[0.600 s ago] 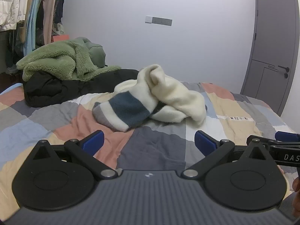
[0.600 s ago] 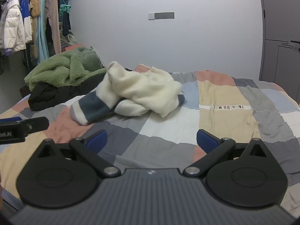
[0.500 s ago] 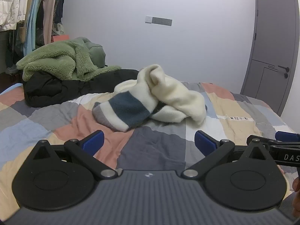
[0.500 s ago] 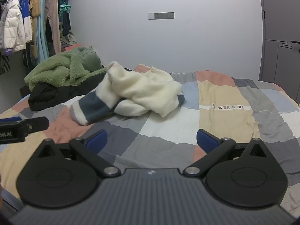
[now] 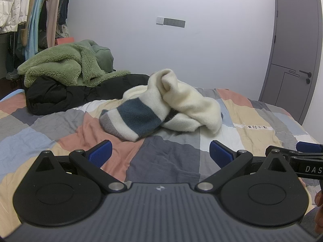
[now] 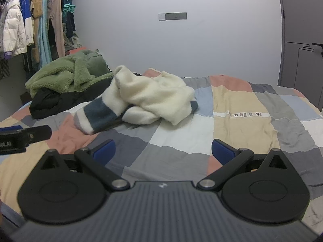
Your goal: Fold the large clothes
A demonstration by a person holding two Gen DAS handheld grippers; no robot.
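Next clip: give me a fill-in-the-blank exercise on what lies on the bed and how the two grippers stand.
1. The crumpled cream fleece garment with blue and grey stripes lies on the ____ patchwork bedspread.
2. The fuzzy green fleece garment is piled on top of a ____ garment.
3. The left gripper and the right gripper both have their jaws ____, with nothing between them.

Missing words: checked; black; open

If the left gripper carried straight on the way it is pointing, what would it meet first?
Probably the quilt: the open left gripper tilts slightly down over bare patchwork. If it cleared that, the crumpled cream sweater, which lies just beyond, would be next. Depth is hard to judge in this view.
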